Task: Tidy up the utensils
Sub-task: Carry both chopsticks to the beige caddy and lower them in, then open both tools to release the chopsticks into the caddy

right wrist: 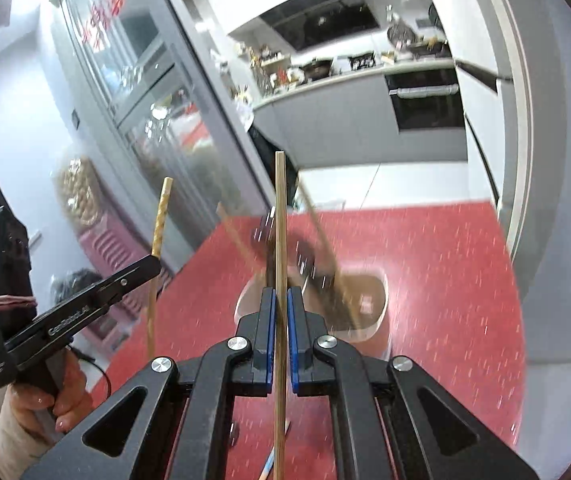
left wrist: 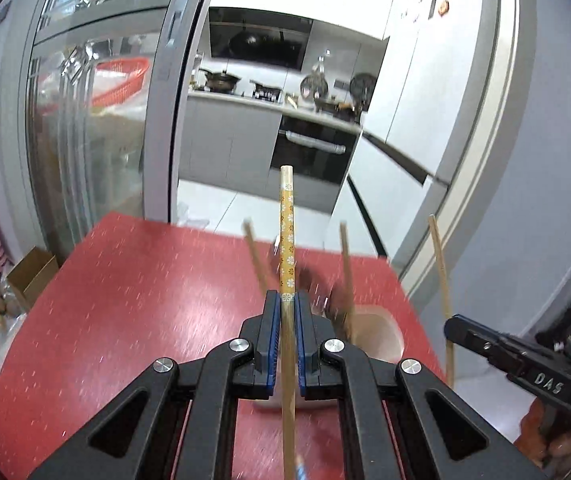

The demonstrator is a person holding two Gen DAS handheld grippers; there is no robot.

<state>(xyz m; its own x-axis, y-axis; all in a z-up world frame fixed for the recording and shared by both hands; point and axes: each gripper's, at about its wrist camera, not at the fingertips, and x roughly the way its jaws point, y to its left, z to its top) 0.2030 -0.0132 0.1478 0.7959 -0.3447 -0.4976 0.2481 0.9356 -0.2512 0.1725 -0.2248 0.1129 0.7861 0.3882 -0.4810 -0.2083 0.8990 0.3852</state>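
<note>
My left gripper (left wrist: 287, 298) is shut on a yellow chopstick with a flower pattern (left wrist: 287, 232), which stands upright above the red table (left wrist: 125, 300). In the right wrist view, my right gripper (right wrist: 281, 292) is shut on a plain wooden chopstick (right wrist: 280, 220), also upright. Each gripper shows in the other view: the right gripper (left wrist: 455, 326) with its plain chopstick (left wrist: 439, 272), and the left gripper (right wrist: 154, 263) with the patterned chopstick (right wrist: 162, 216). Between and beyond them stands a pale utensil holder (left wrist: 395, 340) (right wrist: 383, 304) with chopsticks and dark, blurred utensils sticking out.
A blue-tipped stick (right wrist: 269, 464) lies on the table under the right gripper. A hand (right wrist: 45, 396) holds the left gripper's handle. Past the table's far edge stand a glass cabinet (left wrist: 85, 120) and a kitchen doorway. A cardboard box (left wrist: 31, 276) sits on the floor at left.
</note>
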